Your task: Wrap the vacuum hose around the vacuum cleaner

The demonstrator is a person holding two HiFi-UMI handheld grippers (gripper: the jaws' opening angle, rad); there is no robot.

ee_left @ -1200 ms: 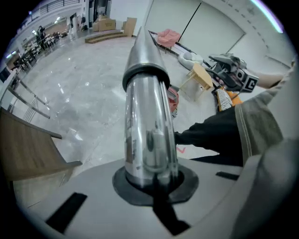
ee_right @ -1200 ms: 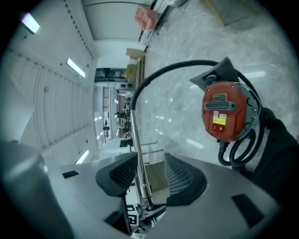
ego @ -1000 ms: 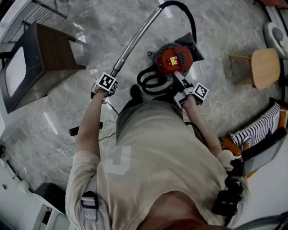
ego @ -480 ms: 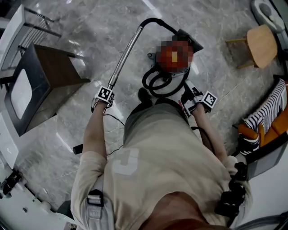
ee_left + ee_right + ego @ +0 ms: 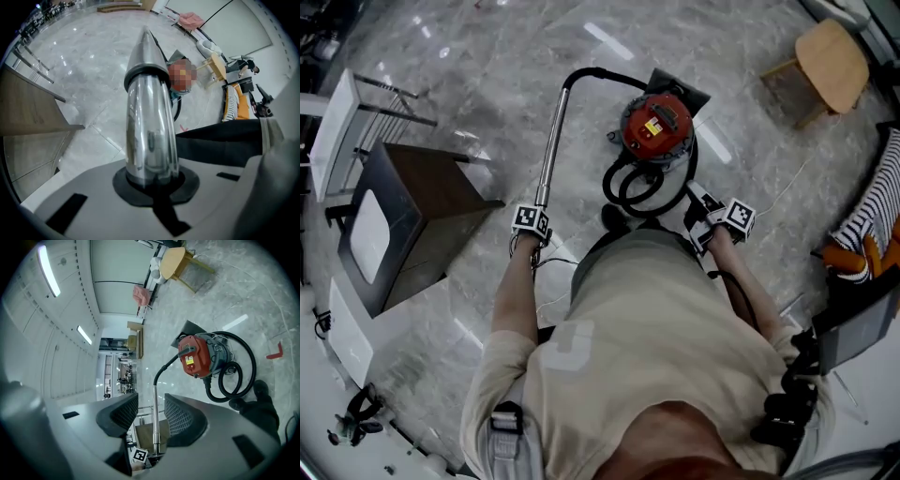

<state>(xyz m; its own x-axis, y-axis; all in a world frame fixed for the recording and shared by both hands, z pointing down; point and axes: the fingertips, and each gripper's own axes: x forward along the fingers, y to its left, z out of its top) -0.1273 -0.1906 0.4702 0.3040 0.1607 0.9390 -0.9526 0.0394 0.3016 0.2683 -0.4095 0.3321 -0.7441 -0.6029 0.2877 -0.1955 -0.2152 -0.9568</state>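
The red vacuum cleaner [image 5: 656, 127] stands on the pale marble floor [image 5: 478, 112] just above the middle of the head view. Its black hose [image 5: 639, 186] lies in two loops on the floor directly below it, between the canister and the person's dark shoe [image 5: 612, 217], with one run curving round the canister's right side. A chrome tube [image 5: 549, 155] slants up the frame from the left gripper [image 5: 532, 225] to a black bend at the top, which arcs right toward the cleaner. The left gripper view shows what the head view cannot: the jaws are clamped tight on that tube, which sits in the round dark hollow between the pads and runs away toward the cleaner. The right gripper [image 5: 701, 204] hangs just right of the hose loops. Its own view shows the ribbed pads standing apart and pressing on nothing; the distant tube and the left gripper's marker cube [image 5: 138, 455] are merely seen through the gap. That view also gives a red floor mark [image 5: 275, 351] at the right edge and a pink cloth [image 5: 140, 294] far up the frame, both unseen from the head. A wooden cabinet [image 5: 412, 220] stands well left of the tube, a round-seated stool [image 5: 830, 52] sits in the upper right corner, and striped fabric [image 5: 874, 211] lies at the right edge. Open floor surrounds the cleaner above and to the left; the person's legs close it in below.
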